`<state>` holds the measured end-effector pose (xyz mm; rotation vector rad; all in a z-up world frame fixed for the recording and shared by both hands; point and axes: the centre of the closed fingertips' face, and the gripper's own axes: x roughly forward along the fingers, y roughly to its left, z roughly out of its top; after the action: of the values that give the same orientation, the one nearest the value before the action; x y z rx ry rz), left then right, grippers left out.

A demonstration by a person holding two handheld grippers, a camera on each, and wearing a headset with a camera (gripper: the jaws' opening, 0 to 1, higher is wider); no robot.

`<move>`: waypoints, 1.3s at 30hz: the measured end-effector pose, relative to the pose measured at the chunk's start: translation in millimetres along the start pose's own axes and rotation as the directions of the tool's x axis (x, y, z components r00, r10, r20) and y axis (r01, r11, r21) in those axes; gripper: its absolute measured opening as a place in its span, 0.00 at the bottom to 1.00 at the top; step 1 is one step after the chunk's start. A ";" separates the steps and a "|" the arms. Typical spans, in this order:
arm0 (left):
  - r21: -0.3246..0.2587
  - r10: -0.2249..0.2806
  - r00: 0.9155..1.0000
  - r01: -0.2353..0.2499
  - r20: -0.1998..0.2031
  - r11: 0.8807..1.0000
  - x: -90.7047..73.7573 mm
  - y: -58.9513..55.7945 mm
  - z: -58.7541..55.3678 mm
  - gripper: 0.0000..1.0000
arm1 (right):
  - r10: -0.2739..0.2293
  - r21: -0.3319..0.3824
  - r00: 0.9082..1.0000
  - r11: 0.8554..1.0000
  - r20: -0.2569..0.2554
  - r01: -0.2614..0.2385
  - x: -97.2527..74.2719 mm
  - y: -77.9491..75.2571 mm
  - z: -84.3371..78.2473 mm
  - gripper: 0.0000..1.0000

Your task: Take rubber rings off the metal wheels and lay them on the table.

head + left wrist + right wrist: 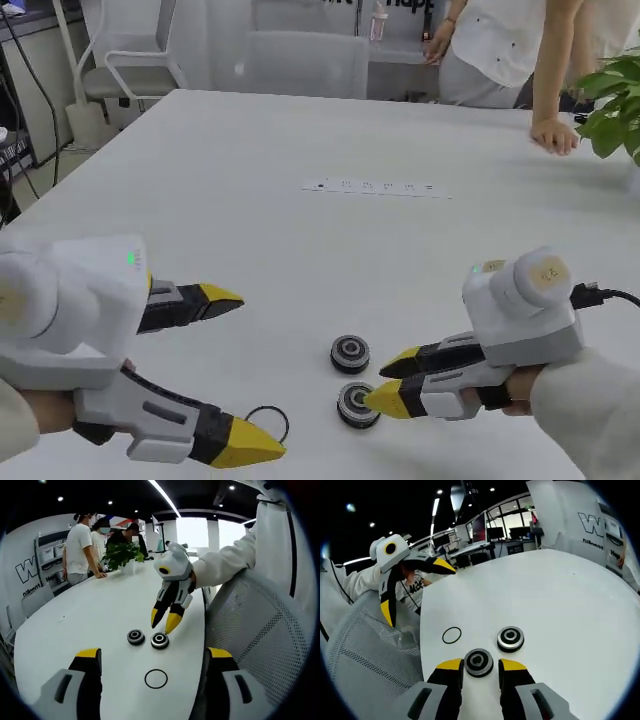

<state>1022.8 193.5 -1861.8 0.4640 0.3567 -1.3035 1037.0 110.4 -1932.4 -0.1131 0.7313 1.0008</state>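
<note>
Ring (268, 422) flat on table (300, 240), right gripper (382, 381) spread beside wheel (356, 404)

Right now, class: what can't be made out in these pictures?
Head view: the right tongs overlap the nearer black-and-silver metal wheel; contact unclear.
Head view: a yellow tip of the left tongs hides part of the thin black rubber ring.
Head view: the row of marks mid-table is too small to read.

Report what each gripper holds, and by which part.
Nothing is held. The left gripper is open wide, a loose ring on the table ahead; the right gripper is open, tips flanking a wheel, not clamping it.
</note>
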 end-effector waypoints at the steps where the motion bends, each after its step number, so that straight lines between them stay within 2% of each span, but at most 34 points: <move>1: 0.024 0.009 1.000 -0.009 -0.014 1.000 3.7 1.7 1.3 0.83 | 0.003 -0.002 1.000 1.000 -0.003 -0.003 0.9 0.8 -0.7 0.26; 4: 0.049 0.021 1.000 -0.021 0.001 0.999 15.0 4.0 15.0 0.85 | 0.011 -0.007 1.000 1.000 -0.014 -0.011 2.5 2.2 -2.8 0.26; 6: 0.053 0.038 0.999 -0.040 0.035 0.998 25.8 8.6 28.1 0.84 | 0.014 -0.012 1.000 1.000 -0.023 -0.014 2.8 3.4 -4.4 0.25; 9: 0.088 0.044 0.998 -0.047 0.033 0.995 44.4 12.8 34.1 0.82 | 0.015 -0.019 0.999 1.000 -0.033 -0.015 2.5 3.9 -6.9 0.25; 10: 0.113 0.045 0.999 -0.047 0.023 0.992 51.8 14.2 33.4 0.82 | 0.015 -0.020 0.999 1.000 -0.034 -0.015 2.3 3.7 -7.4 0.25; 12: 0.126 0.039 0.999 -0.041 0.017 0.991 61.6 14.7 32.1 0.79 | 0.013 -0.021 0.999 1.000 -0.037 -0.013 1.8 2.8 -8.5 0.25; 17: 0.117 0.003 0.999 -0.009 0.048 0.993 74.3 11.0 29.1 0.68 | 0.007 -0.024 0.999 1.000 -0.042 -0.008 1.5 0.2 -10.5 0.25; 21: 0.111 -0.022 0.999 0.018 0.036 0.994 83.5 5.5 15.0 0.63 | 0.013 -0.029 0.998 0.999 -0.055 -0.014 2.5 1.0 -13.9 0.24; 25: 0.041 -0.089 0.995 0.088 0.038 0.995 90.1 -6.4 2.7 0.53 | 0.015 -0.043 0.997 0.999 -0.078 -0.018 4.8 2.3 -18.8 0.23; 28: 0.073 -0.089 0.996 0.088 0.012 0.993 93.0 -7.0 -4.3 0.44 | 0.011 -0.063 0.996 0.998 -0.091 -0.017 5.4 2.1 -21.9 0.23; 30: 0.066 -0.085 0.996 0.084 0.019 0.994 94.7 -5.1 -2.6 0.41 | 0.010 -0.073 0.995 0.997 -0.096 -0.017 5.8 2.1 -22.8 0.22; 32: 0.011 -0.083 0.995 0.083 0.050 0.997 98.9 -3.0 3.1 0.39 | 0.012 -0.085 0.995 0.996 -0.096 -0.020 7.5 2.7 -23.3 0.20; 35: 0.027 -0.089 0.995 0.088 0.048 0.996 104.8 -6.2 3.0 0.32 | 0.011 -0.098 0.994 0.995 -0.113 -0.022 9.4 3.0 -26.9 0.20; 39: 0.044 -0.117 0.993 0.116 0.021 0.992 109.5 -13.6 -4.7 0.27 | 0.007 -0.120 0.993 0.993 -0.118 -0.021 10.1 2.3 -28.5 0.18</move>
<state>1035.1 102.0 -1922.4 0.4692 0.3406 -1.4309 1024.1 107.4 -1959.6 -0.2744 0.7788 1.0585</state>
